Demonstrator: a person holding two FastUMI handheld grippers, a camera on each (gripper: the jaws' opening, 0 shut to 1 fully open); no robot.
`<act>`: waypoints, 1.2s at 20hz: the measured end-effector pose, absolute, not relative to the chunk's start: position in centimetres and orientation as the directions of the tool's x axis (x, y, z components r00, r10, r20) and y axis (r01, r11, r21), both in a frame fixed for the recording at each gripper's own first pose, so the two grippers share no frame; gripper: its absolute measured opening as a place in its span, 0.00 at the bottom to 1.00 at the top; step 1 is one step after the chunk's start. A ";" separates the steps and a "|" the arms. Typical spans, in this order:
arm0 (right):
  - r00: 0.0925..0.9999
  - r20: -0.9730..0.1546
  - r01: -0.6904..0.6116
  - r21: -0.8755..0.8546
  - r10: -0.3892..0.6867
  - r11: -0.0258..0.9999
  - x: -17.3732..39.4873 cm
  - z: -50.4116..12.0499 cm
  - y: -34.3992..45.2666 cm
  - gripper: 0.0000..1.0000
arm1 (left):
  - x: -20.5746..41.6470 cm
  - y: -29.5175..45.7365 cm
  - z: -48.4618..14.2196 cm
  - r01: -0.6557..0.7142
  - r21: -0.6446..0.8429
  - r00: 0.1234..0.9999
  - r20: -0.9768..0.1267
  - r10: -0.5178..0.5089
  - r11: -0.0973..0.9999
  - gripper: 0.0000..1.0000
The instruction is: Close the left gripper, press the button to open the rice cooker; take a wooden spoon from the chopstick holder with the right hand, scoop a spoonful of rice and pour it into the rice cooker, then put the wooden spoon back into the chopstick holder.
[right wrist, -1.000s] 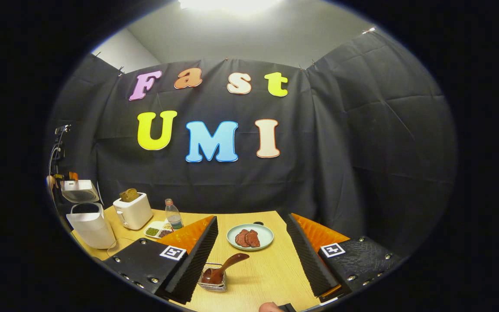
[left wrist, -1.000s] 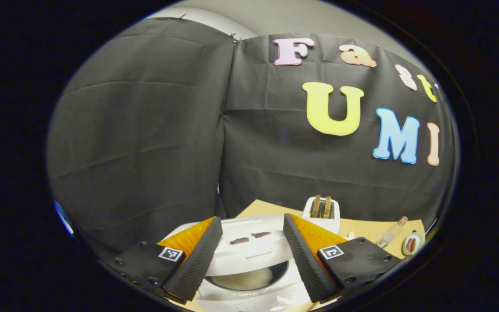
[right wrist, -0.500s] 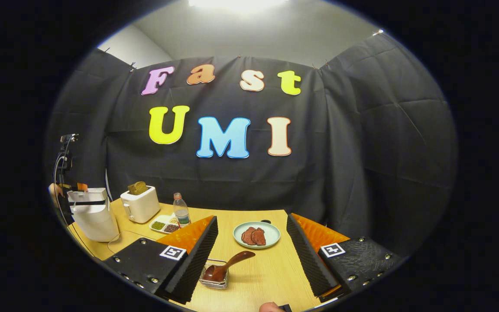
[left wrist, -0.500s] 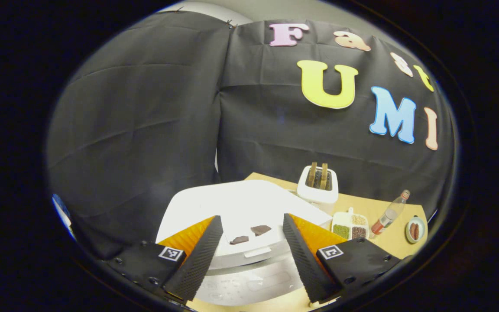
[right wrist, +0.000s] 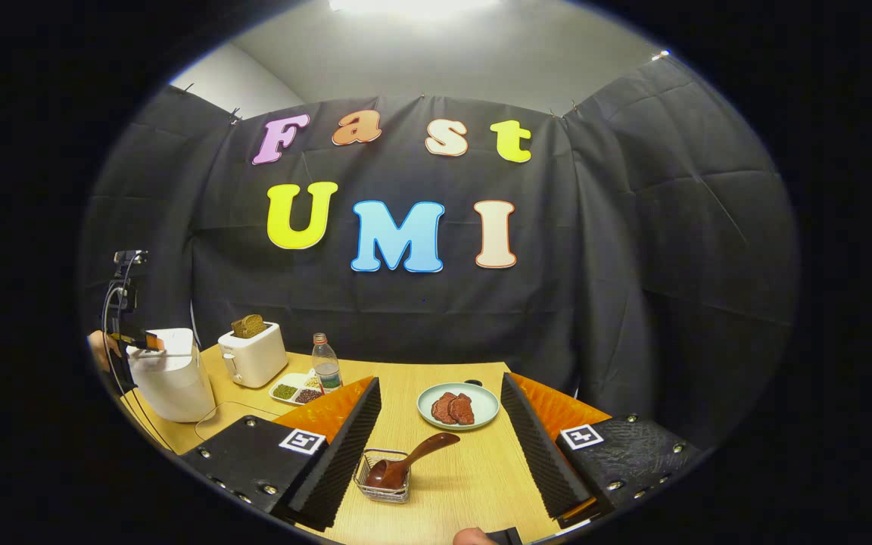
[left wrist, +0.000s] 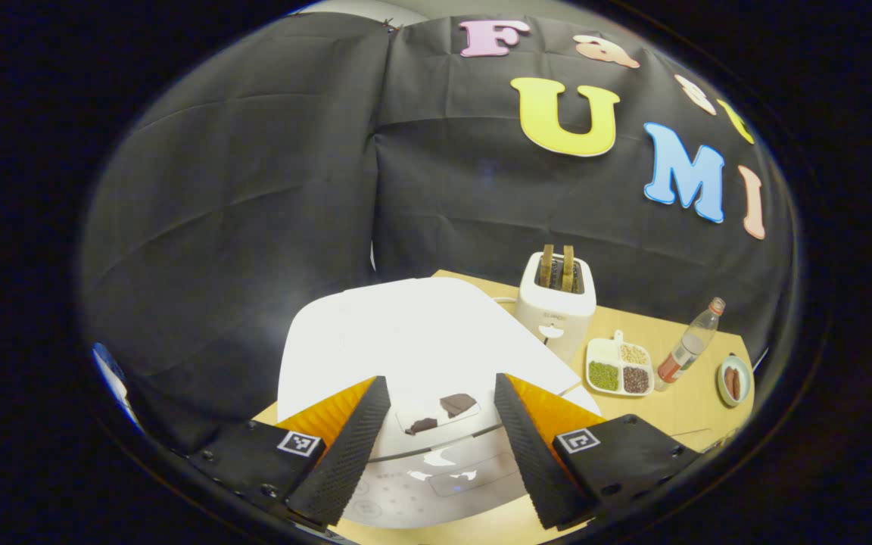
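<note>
The white rice cooker [left wrist: 406,333] stands with its lid down, right under my left gripper [left wrist: 441,386], which is open and holds nothing. Two dark marks sit on the lid's front, between the fingers. In the right gripper view the cooker [right wrist: 171,378] is far left on the table, with the left gripper [right wrist: 144,341] just above its lid. The wooden spoon [right wrist: 415,456] leans in a small wire chopstick holder [right wrist: 383,484], bowl down and handle pointing up to the right. My right gripper [right wrist: 440,380] hovers open above and behind the holder.
A white toaster [left wrist: 557,303] with bread stands behind the cooker. To its right are a divided dish of grains [left wrist: 618,367], a small bottle [left wrist: 689,344] and a plate of meat slices [right wrist: 457,406]. The wooden table [right wrist: 474,484] ends at the black cloth walls.
The cooker's lid, up a second ago with the inner pot showing, has come down shut. My left gripper has risen and drawn back. The right gripper has shifted slightly.
</note>
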State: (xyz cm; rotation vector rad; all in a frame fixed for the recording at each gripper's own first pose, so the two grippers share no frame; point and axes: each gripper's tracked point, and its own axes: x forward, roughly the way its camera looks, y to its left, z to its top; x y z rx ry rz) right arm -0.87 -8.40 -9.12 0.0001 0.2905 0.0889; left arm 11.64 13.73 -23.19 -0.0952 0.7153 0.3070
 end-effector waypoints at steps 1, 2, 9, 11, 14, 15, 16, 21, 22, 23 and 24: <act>0.954 -0.285 -0.091 0.017 0.092 0.996 -0.9 -9.1 -8.1 0.97 | 11.9 13.8 -23.3 -0.295 0.022 0.716 -0.656 0.237 0.955 0.96; 0.954 -0.287 -0.092 0.018 0.093 0.996 -0.9 -9.1 -8.0 0.97 | 11.6 13.9 -23.2 -0.292 0.013 0.710 -0.667 0.226 0.956 0.98; 0.954 -0.269 -0.130 0.040 0.135 0.991 -0.7 -8.1 -5.2 0.98 | 11.3 13.4 -21.7 -0.232 -0.002 0.767 -0.616 0.182 0.973 0.96; 0.962 -0.238 -0.136 0.015 0.135 0.991 -0.2 -6.6 -4.7 0.97 | 10.9 13.1 -18.9 -0.217 -0.018 0.821 -0.544 0.173 0.976 0.96; 0.966 -0.199 -0.161 0.039 0.165 0.986 0.2 -4.4 -2.8 0.97 | 9.8 11.8 -13.3 -0.181 -0.022 0.902 -0.402 0.157 0.983 0.97; 0.965 -0.188 -0.173 0.061 0.182 0.983 0.2 -3.8 -2.0 0.97 | 9.4 10.8 -11.1 -0.150 -0.034 0.927 -0.353 0.129 0.988 0.95; 0.965 -0.177 -0.181 0.079 0.193 0.980 0.3 -3.1 -1.3 0.92 | 8.8 9.8 -9.3 -0.120 -0.043 0.948 -0.303 0.101 0.992 0.95; 0.973 -0.114 -0.188 0.102 0.200 0.977 0.5 -0.9 0.7 0.97 | 4.9 5.5 -2.4 -0.022 -0.027 0.991 -0.134 0.018 0.999 0.95; 0.975 -0.100 -0.185 0.117 0.197 0.976 0.4 -0.4 0.8 0.97 | 4.1 4.8 -1.7 -0.008 -0.015 0.993 -0.116 0.006 1.000 0.95; 0.978 -0.083 -0.182 0.126 0.194 0.975 0.4 -0.3 0.8 0.97 | 3.2 4.0 -1.1 0.015 -0.012 0.994 -0.105 -0.016 1.000 0.97; 0.981 -0.066 -0.174 0.125 0.183 0.977 0.4 -0.1 0.6 0.97 | 2.6 3.2 -0.6 0.032 -0.018 0.995 -0.094 -0.034 0.999 0.95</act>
